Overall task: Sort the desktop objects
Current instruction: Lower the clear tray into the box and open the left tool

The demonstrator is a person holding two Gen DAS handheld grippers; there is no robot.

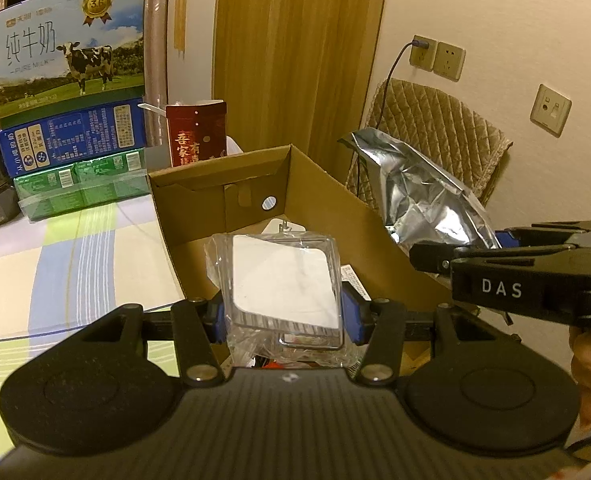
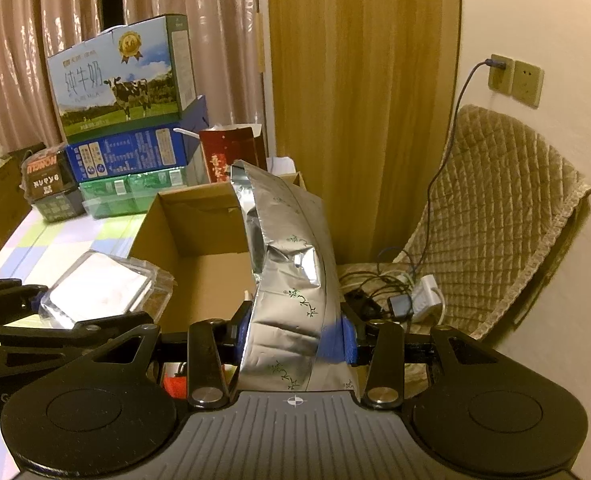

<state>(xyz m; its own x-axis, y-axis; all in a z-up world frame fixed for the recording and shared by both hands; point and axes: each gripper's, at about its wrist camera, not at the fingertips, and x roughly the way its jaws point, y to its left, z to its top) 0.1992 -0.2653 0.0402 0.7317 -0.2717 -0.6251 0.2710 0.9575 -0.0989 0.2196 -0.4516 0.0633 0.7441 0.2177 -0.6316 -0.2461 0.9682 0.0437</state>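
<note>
Left gripper (image 1: 282, 312) jaws pinch clear packet (image 1: 281, 280) | right gripper (image 2: 293, 338) jaws pinch foil bag (image 2: 291, 280) | cardboard box (image 1: 335, 204) beneath

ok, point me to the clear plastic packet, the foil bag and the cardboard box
clear plastic packet (image 1: 281, 280), left wrist view, on its white insert card.
foil bag (image 2: 287, 312), right wrist view, on the crinkled silver face between the claw's pads.
cardboard box (image 1: 335, 216), left wrist view, on its inner right wall.

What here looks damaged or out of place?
The silver foil bag in the right gripper is crumpled and gapes open at the top. The clear plastic packet in the left gripper has wrinkled wrapping. Nothing looks spilled.
</note>
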